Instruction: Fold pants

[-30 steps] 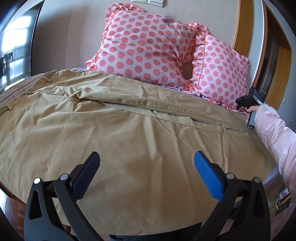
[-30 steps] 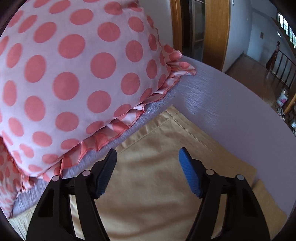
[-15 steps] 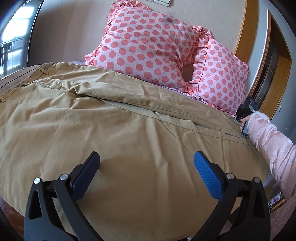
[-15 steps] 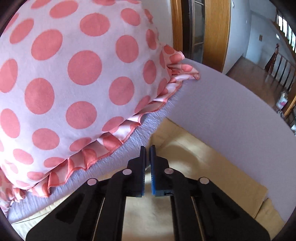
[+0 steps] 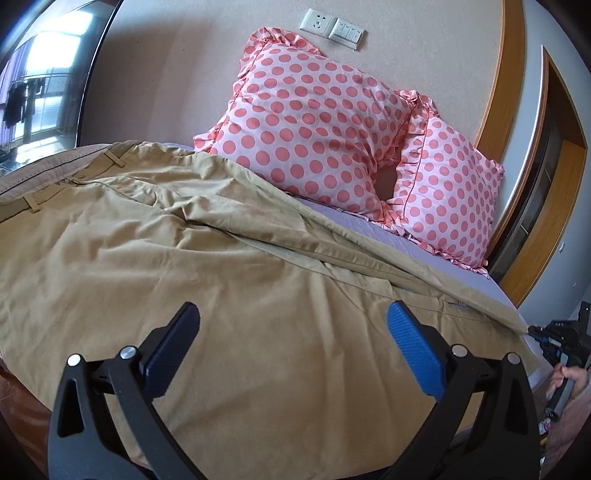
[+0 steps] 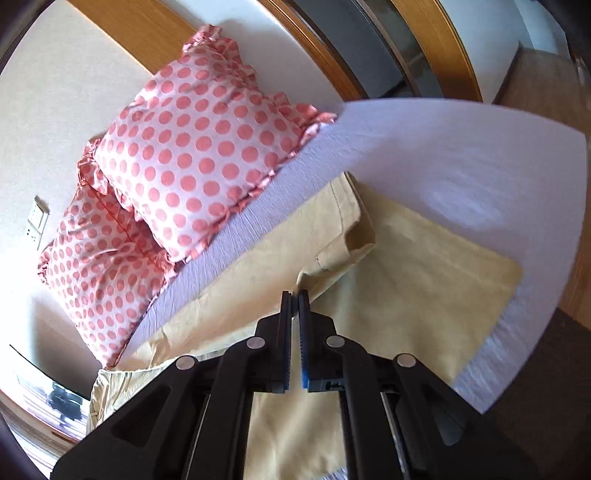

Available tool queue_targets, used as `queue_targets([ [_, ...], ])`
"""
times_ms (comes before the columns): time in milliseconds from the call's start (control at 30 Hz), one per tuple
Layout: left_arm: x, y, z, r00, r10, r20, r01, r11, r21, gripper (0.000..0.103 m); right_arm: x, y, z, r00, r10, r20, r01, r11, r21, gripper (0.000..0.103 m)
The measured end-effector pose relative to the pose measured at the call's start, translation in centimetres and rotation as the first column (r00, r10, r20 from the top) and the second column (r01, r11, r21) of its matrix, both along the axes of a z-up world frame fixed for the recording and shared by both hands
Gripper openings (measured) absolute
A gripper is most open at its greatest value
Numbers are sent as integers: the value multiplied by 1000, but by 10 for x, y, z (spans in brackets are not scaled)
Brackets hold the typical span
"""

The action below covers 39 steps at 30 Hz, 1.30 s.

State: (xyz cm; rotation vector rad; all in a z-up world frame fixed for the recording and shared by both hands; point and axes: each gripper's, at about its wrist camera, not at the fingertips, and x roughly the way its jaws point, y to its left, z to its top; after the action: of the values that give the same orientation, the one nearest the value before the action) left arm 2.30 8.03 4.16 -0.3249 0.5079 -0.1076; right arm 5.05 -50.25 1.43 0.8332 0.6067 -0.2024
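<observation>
Two polka-dot pillows (image 5: 325,136) lean against the beige wall at the head of the bed (image 6: 424,147), pink with coral spots and ruffled edges, one overlapping the other. We see the khaki pants (image 5: 207,258) spread wide across the lavender sheet in front of them, waistband and belt loops at the far left, legs running toward the right edge of the mattress. A long diagonal ridge of cloth crosses the pants from the middle toward the lower right.

Our left gripper (image 5: 291,350) hovers over the near part of the pants with its blue-padded jaws spread wide and nothing between them. Our right gripper (image 6: 294,314) has its jaws pressed nearly together on a lifted corner of the pants' hem; in its own view the cloth rises in a small peak at the fingertips, with a flat second layer of the same fabric lying beneath. From the left view that gripper shows at the far right, beyond the mattress corner, held in a hand (image 5: 565,380).

A wall socket and switch plate (image 5: 332,24) sit above the pillows. Wooden door frames stand to the right of the bed, and a bright window is at the far left.
</observation>
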Motion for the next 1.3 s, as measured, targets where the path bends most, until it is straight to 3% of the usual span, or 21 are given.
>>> queue_targets([
  [133,9,9,10,999,49,-21,-49,999,5,101,-6,0,-10,999,-6,-40,9,998,65,6],
  [200,8,16,13,997,77,-29,-77,997,11,101,-1,-3,-15,998,-3,-62,9,995,101,13],
  [267,6,23,15,995,95,-29,-95,995,23,101,1,-4,-19,997,3,-75,7,991,135,30],
  [467,14,36,26,992,121,-42,-119,992,48,101,2,-5,-27,998,-13,-56,23,981,194,33],
  [533,23,40,29,991,121,-52,-119,992,32,101,6,-5,-30,999,-24,-39,31,981,193,33],
  [633,42,45,34,991,112,-69,-111,994,15,101,16,-9,-38,1000,-11,4,10,982,191,2],
  [767,73,59,46,993,65,-94,-69,997,-35,101,-14,-20,-33,977,-30,211,-18,974,225,2],
  [833,94,65,51,991,69,-118,-75,996,-47,101,-27,-22,-28,968,-39,246,-12,979,203,2],
  [933,141,74,53,974,114,-196,-123,992,-34,101,-36,-25,-30,966,-34,257,-25,974,225,2],
  [1067,205,93,42,926,215,-311,-236,971,-31,100,-38,-25,-35,964,-37,262,-29,969,246,2],
  [1233,270,105,27,860,346,-376,-331,938,107,93,-39,-24,-35,963,-39,268,-31,967,252,2],
  [1267,279,108,23,849,356,-391,-339,934,114,86,-39,-25,-35,962,-39,269,-31,967,252,2],
  [1300,284,113,19,840,356,-410,-343,933,108,58,-39,-25,-34,961,-39,272,-33,967,253,2],
])
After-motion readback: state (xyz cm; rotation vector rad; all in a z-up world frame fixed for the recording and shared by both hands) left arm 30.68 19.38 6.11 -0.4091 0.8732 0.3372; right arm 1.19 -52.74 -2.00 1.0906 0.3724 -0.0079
